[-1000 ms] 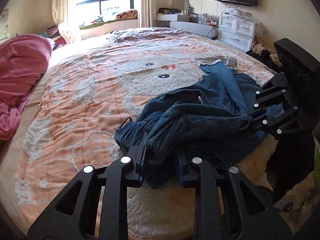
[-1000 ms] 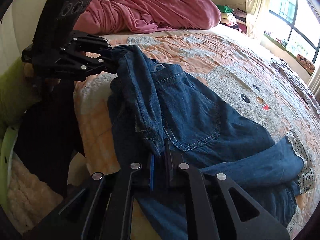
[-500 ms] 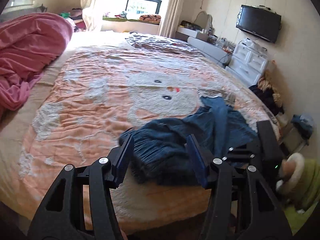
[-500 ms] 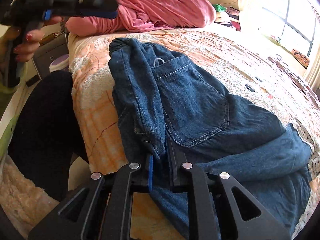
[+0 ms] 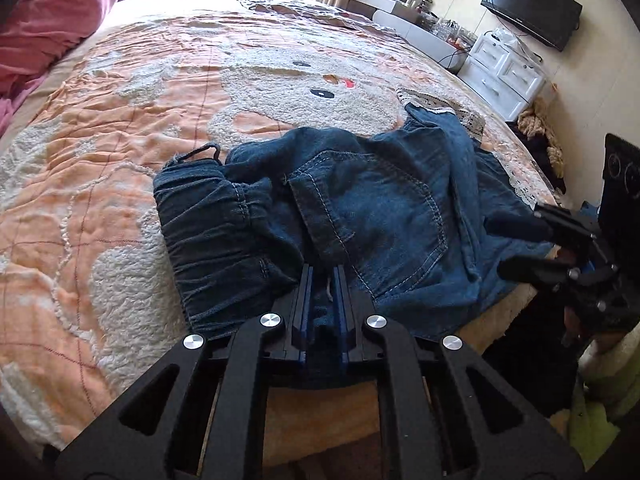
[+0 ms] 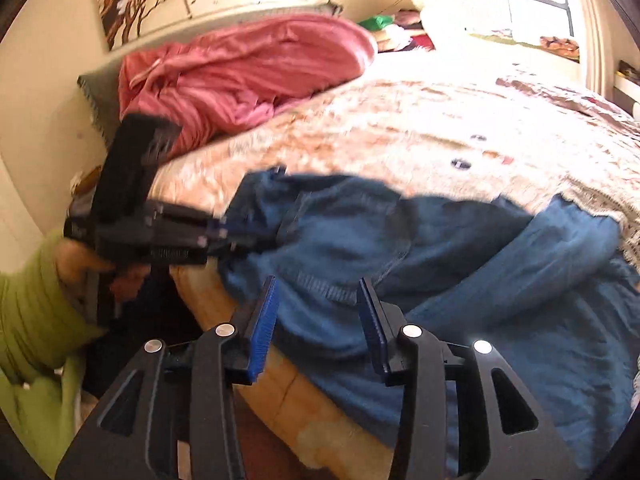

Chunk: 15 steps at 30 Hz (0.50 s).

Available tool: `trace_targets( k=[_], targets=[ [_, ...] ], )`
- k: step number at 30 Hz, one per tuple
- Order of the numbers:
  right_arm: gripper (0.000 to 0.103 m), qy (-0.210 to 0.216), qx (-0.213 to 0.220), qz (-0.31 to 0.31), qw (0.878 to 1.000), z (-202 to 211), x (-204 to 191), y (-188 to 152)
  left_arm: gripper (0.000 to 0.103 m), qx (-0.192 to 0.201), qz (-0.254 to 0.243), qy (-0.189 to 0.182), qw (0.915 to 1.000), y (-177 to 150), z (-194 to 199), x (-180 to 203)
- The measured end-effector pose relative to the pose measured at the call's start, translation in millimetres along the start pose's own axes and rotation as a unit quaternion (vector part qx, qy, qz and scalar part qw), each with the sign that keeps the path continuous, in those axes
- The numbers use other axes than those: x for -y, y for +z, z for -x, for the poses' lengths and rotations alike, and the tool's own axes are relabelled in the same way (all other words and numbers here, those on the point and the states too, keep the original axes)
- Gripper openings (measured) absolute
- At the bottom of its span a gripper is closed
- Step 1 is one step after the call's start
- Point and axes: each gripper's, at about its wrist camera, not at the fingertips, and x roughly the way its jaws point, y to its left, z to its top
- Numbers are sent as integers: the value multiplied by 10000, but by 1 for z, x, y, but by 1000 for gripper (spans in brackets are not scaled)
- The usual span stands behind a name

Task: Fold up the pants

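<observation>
Blue denim pants (image 5: 380,216) lie crumpled at the near edge of the bed, back pocket up, elastic waistband to the left. My left gripper (image 5: 322,280) has its jaws closing tight on a fold of denim at the near edge, pads pressing on the cloth. The right wrist view, which is blurred, shows the pants (image 6: 440,260) spread across the bed. My right gripper (image 6: 318,304) hovers over their near edge with its jaws opening, and its blue pads stand apart from the cloth. It also shows in the left wrist view as the right gripper (image 5: 494,246), fingers spread beside the pants.
An orange and white bedspread (image 5: 160,100) covers the bed. A pink duvet (image 6: 248,72) is heaped at its head. White drawers (image 5: 504,72) and a TV (image 5: 532,8) stand by the wall. A green sleeve (image 6: 28,320) leads to the left gripper (image 6: 216,240).
The left gripper let go of the waistband, opened wide, then came down and shut on the near fold. The right gripper released the denim and opened. The pants dropped flatter onto the bed.
</observation>
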Motion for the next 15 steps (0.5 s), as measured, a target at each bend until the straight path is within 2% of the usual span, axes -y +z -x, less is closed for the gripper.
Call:
trace_targets(
  k=[3, 6, 7, 9, 11, 12, 13, 15],
  targets=[
    [39, -126, -245, -19, 9996, -19, 4, 6, 6, 58, -54, 12, 10000, -2, 0, 1],
    [40, -432, -1036, -85, 9936, -54, 12, -7, 6, 74, -12, -58, 10000, -4, -1, 0],
    [40, -461, -843, -187, 9952, -55, 14, -13, 6, 73, -29, -31, 10000, -4, -2, 1],
    [40, -420, -721, -260, 9962, -51, 16, -14, 6, 141, -78, -8, 9999, -5, -4, 2],
    [40, -228, -690, -432, 9964, -38, 22, -9, 6, 240, -42, -46, 9997, -3, 1, 2],
    [41, -92, -530, -528, 9972, -26, 26, -5, 8, 304, -1, -122, 9995, -2, 7, 2],
    [42, -66, -348, -569, 9978, -16, 27, -1, 11, 419, 43, -239, 9988, 0, 17, 3],
    [55, -229, -73, -656, 9976, 9, 38, 4, 46, 695, 41, -358, 9969, 3, 39, 8]
  ],
)
